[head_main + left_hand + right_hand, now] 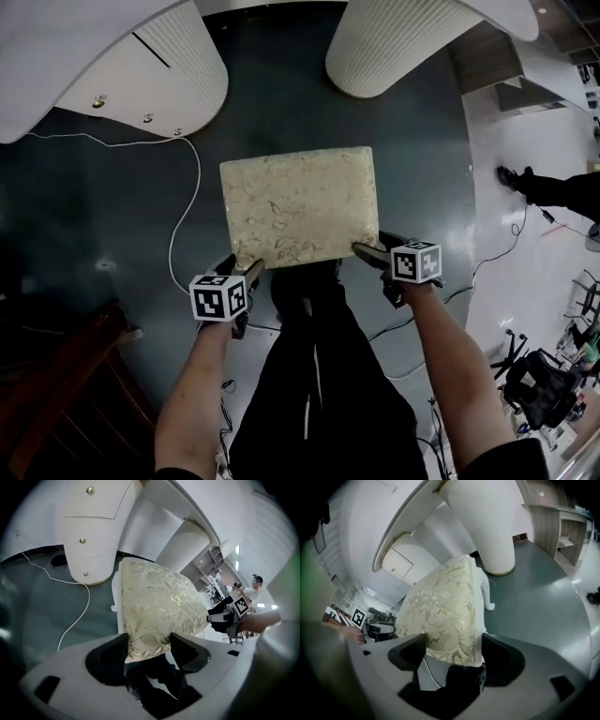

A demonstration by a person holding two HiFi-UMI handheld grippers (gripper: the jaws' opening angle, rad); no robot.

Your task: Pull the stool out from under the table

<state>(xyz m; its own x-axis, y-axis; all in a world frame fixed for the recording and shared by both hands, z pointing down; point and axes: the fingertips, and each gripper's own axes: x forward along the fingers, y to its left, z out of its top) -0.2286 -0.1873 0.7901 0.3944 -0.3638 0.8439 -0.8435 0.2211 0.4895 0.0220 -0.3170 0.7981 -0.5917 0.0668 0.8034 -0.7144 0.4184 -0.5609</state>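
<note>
In the lower middle of the head view, the left gripper [249, 272] and right gripper [367, 251] are each clamped on a near corner of the stool [300, 206]. Its gold-patterned cushion is seen mid-frame over the dark floor [84, 216]. Beyond, at the top, the white surface [56, 56] is carried on ribbed pedestals [394, 42].

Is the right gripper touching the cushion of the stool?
Touching. In the right gripper view, a corner of the stool cushion sits between the jaws of the right gripper, and both press on it.
</note>
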